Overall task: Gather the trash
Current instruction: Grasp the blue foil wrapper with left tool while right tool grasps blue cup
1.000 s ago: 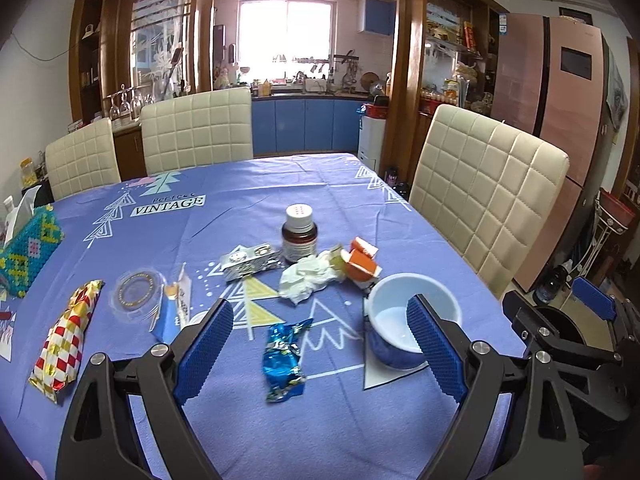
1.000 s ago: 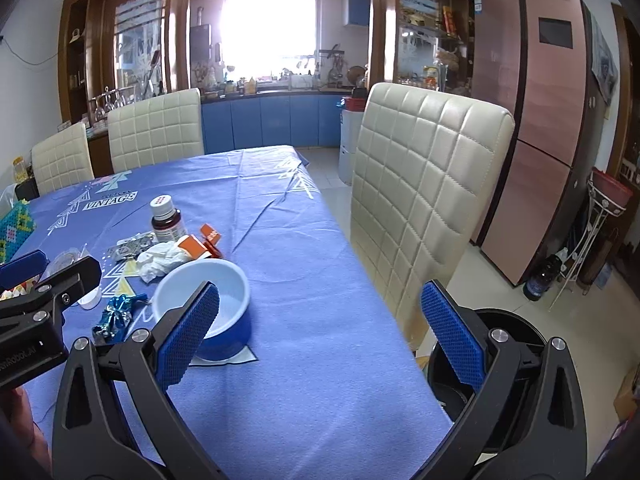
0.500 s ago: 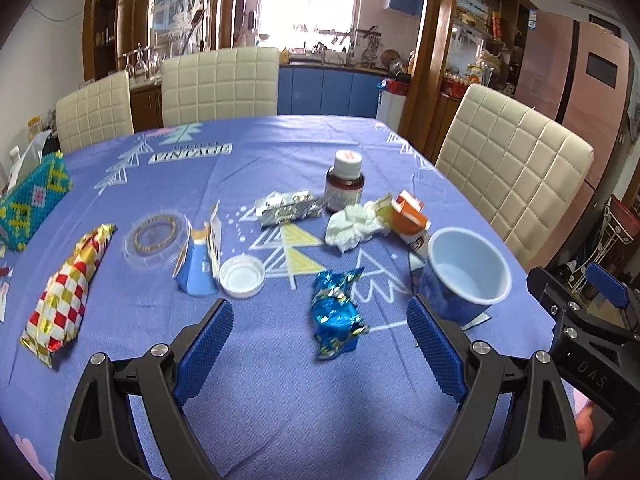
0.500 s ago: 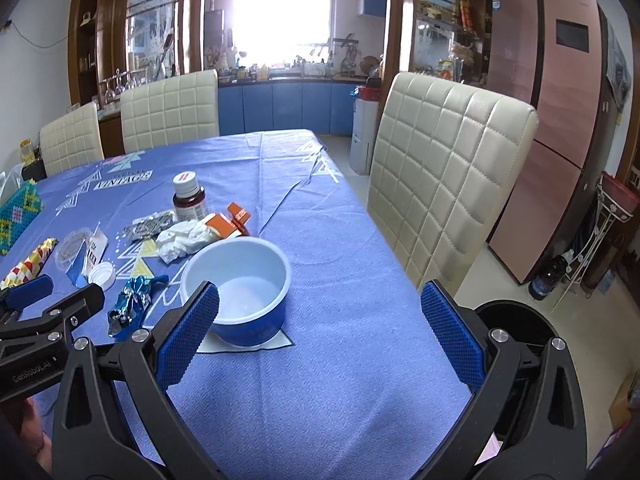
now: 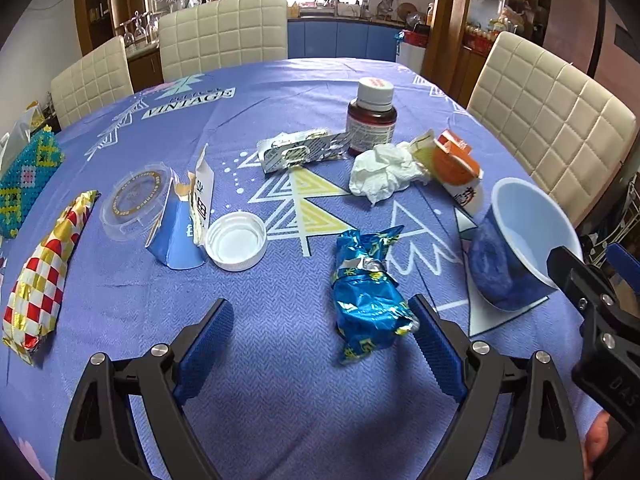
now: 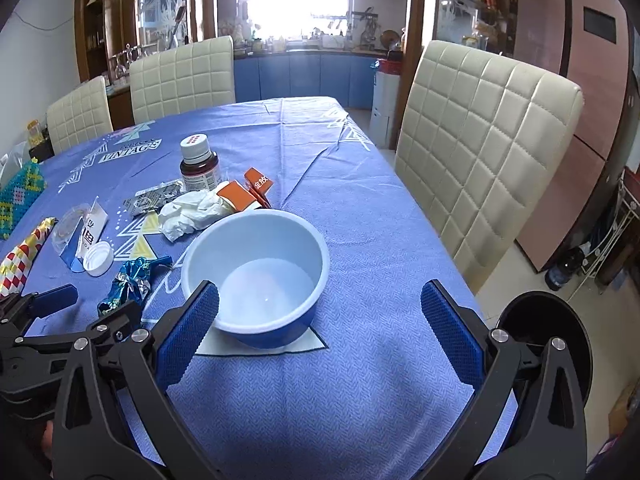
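Note:
Trash lies on the blue tablecloth. A crumpled blue foil wrapper (image 5: 366, 296) sits just ahead of my left gripper (image 5: 322, 344), which is open and empty, its right finger beside the wrapper. Beyond lie a white cap (image 5: 237, 241), a torn blue carton (image 5: 186, 224), a clear lid (image 5: 136, 200), a white tissue (image 5: 384, 172), an orange box (image 5: 456, 168), a foil blister pack (image 5: 298, 150) and a red-checked wrapper (image 5: 44, 272). My right gripper (image 6: 320, 332) is open and empty, just short of the blue bowl (image 6: 256, 272).
A brown medicine bottle (image 5: 372, 116) stands behind the trash. A beaded tissue box (image 5: 24, 176) is at the left edge. Cream chairs (image 6: 488, 148) ring the table. A black bin (image 6: 548, 344) stands on the floor at the right, beside the table.
Both grippers have moved forward and lower toward the table. The blue wrapper now sits close to the left gripper's fingers, and the bowl close to the right gripper's left finger.

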